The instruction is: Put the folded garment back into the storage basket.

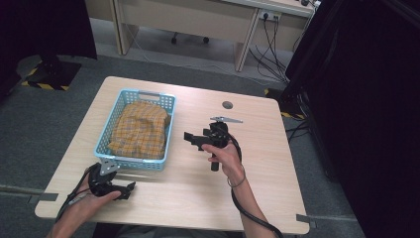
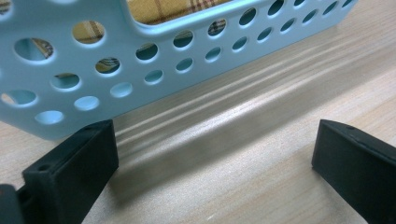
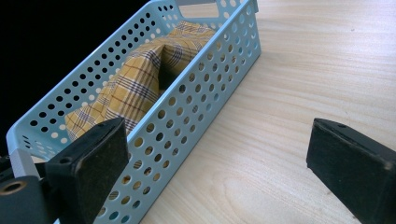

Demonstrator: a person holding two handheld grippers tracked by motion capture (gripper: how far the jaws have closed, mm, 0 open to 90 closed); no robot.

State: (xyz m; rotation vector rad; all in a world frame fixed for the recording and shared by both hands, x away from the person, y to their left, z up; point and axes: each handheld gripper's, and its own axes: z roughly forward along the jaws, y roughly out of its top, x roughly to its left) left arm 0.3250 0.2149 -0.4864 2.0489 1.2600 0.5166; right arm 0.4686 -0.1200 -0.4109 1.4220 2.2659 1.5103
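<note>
A light blue perforated basket (image 1: 134,164) stands on the left half of the wooden table (image 1: 262,188) and holds a folded yellow plaid cloth (image 1: 139,130). Near the table's front left, just below the basket's front wall, a hand holds my left gripper (image 1: 128,191). The left gripper view has its jaws wide apart and open (image 2: 215,140) over bare wood, with the basket wall (image 2: 177,29) and cloth (image 2: 159,9) just beyond. Right of the basket, my right gripper (image 1: 192,140) points at it. It is open (image 3: 217,140), facing the basket's side (image 3: 205,100) and the cloth (image 3: 135,84).
A small round grommet (image 1: 227,104) sits in the tabletop toward the far right. Behind the table are a desk (image 1: 198,20) and hanging cables (image 1: 270,44). A dark curtain (image 1: 366,99) stands along the right side.
</note>
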